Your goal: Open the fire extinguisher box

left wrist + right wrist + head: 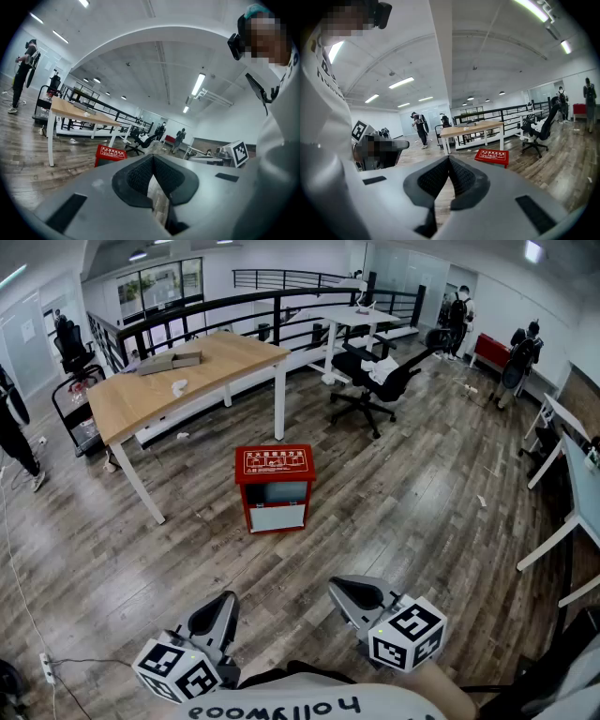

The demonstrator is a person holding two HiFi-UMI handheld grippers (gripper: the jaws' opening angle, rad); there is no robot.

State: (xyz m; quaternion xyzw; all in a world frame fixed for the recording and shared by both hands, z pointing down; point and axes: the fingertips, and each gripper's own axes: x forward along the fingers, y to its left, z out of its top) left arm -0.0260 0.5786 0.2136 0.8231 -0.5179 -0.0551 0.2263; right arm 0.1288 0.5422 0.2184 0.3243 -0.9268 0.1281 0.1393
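The head view shows the whole box (274,488). It is red and stands on the wood floor (422,512) in front of the table (225,352), well apart from both tools. Its pale front panel shows only in that view. The left gripper view and the right gripper view catch just its red top. The left tool (153,157) has its jaws pressed together at the tips, with nothing in them. The right tool (449,159) is the same, closed and empty. A black chair (380,381) stands past the table. A black rail (225,304) runs along the far edge of the room. Long lights (401,83) glow on the white ceiling.
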